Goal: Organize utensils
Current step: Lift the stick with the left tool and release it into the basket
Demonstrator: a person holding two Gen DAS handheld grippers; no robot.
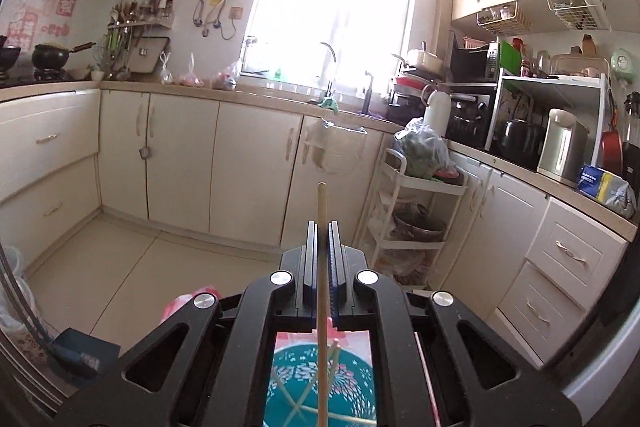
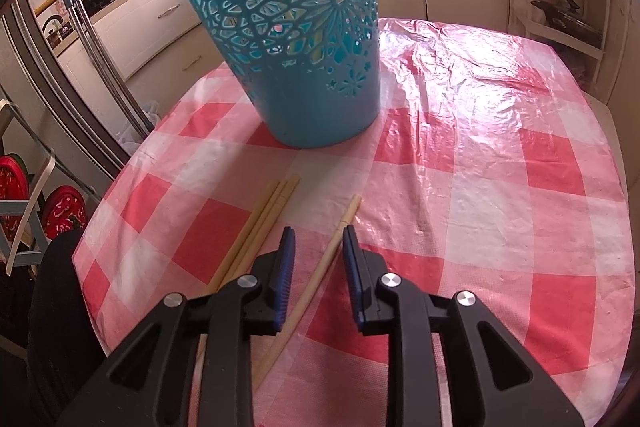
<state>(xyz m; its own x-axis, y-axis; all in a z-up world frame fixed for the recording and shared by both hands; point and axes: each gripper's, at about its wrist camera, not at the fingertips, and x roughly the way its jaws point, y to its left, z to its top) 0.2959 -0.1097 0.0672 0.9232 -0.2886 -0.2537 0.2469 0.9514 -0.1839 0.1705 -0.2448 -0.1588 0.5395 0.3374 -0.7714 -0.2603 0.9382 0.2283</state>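
Left claw (image 1: 322,227): clamped on one held chopstick (image 1: 322,211), which stands upright between the pads, its top poking out at 12 o'clock.
Why held so: the claw hangs right above the basket's mouth, so the stick looks lined up to go in end first.
Basket from above (image 1: 320,383): teal, seen at 6 o'clock through the claw's frame; a few pale chopsticks already lie crossed inside.
Right claw (image 2: 319,233): apart, low over the worktop (image 2: 500,187), straddling a single chopstick (image 2: 316,279) that runs from 6 toward 12 o'clock between the pads; whether the pads touch it I cannot tell.
Why placed so: this looks like the set-up for the next pick.
Waiting sticks: a chopstick bundle (image 2: 260,223) lies just beside the claw at 10 o'clock, flat on the checked cover.
Basket from the side (image 2: 296,27): upright at 12 o'clock, perforated wall; contents are unclear from here.
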